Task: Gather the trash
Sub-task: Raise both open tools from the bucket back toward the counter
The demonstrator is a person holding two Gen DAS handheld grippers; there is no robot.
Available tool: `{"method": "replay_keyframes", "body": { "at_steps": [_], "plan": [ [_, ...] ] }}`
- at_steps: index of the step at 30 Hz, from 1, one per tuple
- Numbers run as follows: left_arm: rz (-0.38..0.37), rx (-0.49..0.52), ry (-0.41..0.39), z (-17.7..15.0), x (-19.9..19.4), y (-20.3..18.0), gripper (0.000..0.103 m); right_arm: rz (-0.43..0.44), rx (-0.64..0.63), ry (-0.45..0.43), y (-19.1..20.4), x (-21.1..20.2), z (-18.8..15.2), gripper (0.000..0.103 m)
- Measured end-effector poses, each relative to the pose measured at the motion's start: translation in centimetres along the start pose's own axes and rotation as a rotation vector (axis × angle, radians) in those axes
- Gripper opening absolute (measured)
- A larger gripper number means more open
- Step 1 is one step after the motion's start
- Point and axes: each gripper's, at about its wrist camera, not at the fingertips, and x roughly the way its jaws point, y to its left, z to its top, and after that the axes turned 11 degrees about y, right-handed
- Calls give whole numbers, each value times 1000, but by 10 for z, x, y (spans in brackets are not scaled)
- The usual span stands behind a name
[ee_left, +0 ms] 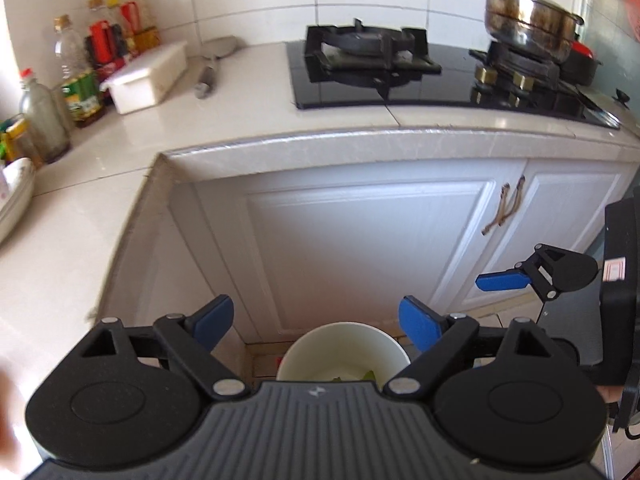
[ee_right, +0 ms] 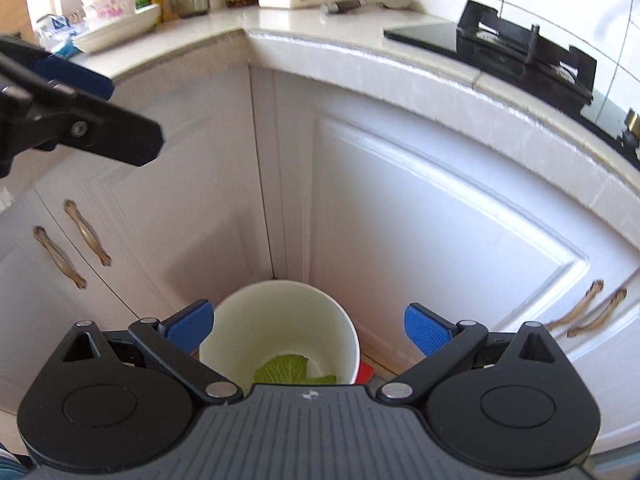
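Observation:
A white trash bin [ee_right: 280, 328] stands on the floor in the cabinet corner, with green leaf scraps [ee_right: 286, 370] at its bottom. It also shows in the left wrist view [ee_left: 344, 350], partly hidden by the gripper body. My right gripper [ee_right: 308, 330] is open and empty, held above the bin. My left gripper [ee_left: 316, 322] is open and empty, also above the bin. The right gripper's blue fingertip [ee_left: 502, 280] shows at the right of the left wrist view. The left gripper's arm [ee_right: 80, 120] shows at the upper left of the right wrist view.
White cabinet doors [ee_right: 440, 220] with bronze handles [ee_right: 86, 238] surround the bin. The L-shaped countertop [ee_left: 240, 80] carries bottles [ee_left: 78, 80], a white box [ee_left: 148, 74], a knife [ee_left: 208, 76], stacked bowls [ee_right: 110, 6], and a gas stove [ee_left: 400, 68] with a steel pot [ee_left: 528, 20].

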Motion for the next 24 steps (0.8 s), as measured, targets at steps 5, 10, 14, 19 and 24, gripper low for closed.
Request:
{"method": "replay_keyframes", "body": {
  "at_steps": [5, 10, 14, 19, 24],
  "plan": [
    [63, -60, -40, -15, -35, 20, 90, 31, -41, -47, 12, -22, 14, 103],
    [128, -107, -49, -33, -61, 47, 93, 63, -73, -82, 37, -34, 30, 103],
    [122, -147, -51, -51, -74, 73, 93, 69, -118, -107, 62, -42, 45, 103],
    [113, -194, -37, -72, -87, 104, 93, 81, -167, -127, 95, -54, 59, 103],
    [141, -244, -42, -93, -101, 140, 93, 97, -219, -141, 131, -59, 70, 103]
  ]
}}
